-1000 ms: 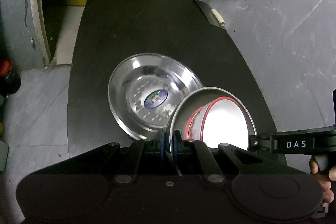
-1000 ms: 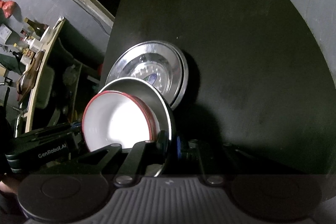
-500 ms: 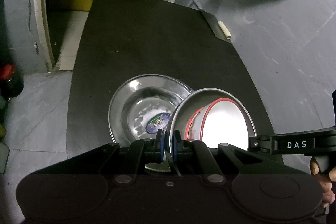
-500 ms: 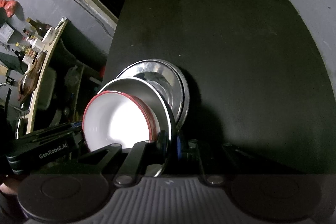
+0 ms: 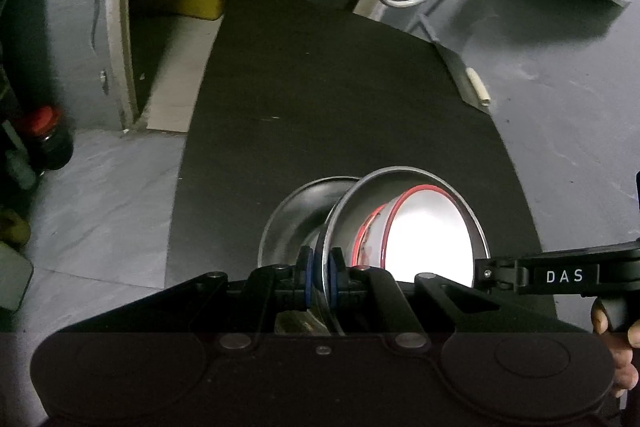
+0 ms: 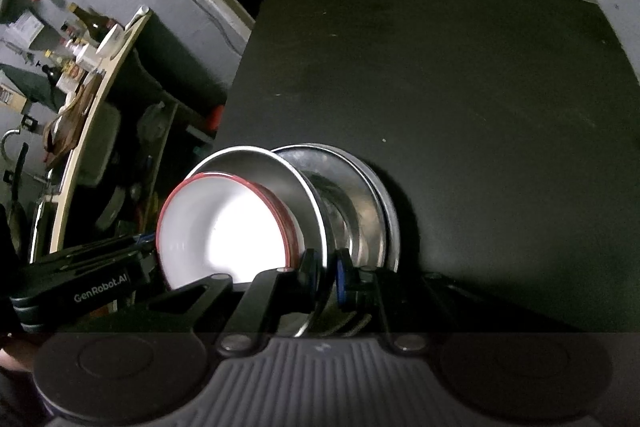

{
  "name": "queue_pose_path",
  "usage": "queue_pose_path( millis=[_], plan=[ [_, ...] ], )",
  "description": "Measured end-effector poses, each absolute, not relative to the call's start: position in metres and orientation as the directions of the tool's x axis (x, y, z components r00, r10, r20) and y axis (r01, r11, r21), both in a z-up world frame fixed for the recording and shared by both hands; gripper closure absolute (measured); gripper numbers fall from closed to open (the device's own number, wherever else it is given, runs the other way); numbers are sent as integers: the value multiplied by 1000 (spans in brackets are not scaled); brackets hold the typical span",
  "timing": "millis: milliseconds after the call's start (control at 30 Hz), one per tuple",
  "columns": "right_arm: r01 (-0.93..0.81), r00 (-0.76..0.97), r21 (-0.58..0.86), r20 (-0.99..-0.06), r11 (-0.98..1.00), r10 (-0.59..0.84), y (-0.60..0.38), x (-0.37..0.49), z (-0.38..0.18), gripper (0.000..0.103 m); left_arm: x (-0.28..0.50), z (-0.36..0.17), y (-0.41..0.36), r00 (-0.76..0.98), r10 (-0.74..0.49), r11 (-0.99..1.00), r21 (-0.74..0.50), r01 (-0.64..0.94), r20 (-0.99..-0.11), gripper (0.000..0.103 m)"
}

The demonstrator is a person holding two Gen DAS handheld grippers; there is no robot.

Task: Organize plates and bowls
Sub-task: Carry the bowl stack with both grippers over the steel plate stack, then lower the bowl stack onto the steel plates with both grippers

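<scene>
Steel bowl (image 5: 348, 223), tilted on edge and carried over the near part of the black table (image 5: 320, 87); one red-rimmed white bowl (image 5: 424, 235) nested inside. Left gripper (image 5: 319, 269) and right gripper (image 6: 329, 273) both clamp its rim from opposite sides. One steel plate (image 6: 376, 203) lies flat directly beneath, touching or just below it. Count: two bowls, one plate.

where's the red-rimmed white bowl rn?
Nested inside the steel bowl both grippers clamp by its rim: white bowl lower left in right wrist view, just above the steel plate on the black table.
</scene>
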State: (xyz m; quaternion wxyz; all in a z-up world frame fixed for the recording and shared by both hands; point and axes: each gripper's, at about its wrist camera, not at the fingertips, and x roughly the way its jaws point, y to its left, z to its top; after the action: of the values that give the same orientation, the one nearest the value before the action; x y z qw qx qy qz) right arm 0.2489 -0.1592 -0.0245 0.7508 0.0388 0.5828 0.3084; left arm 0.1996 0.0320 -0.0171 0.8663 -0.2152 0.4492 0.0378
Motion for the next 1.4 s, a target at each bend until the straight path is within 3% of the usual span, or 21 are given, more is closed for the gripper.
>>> queue_pose_path(
  millis=[1400],
  plan=[
    [-453,96,420,-854,786,512,-142,270,-50,91,224,-43,37,533,-64,883,-296,-363,-844,96]
  ],
)
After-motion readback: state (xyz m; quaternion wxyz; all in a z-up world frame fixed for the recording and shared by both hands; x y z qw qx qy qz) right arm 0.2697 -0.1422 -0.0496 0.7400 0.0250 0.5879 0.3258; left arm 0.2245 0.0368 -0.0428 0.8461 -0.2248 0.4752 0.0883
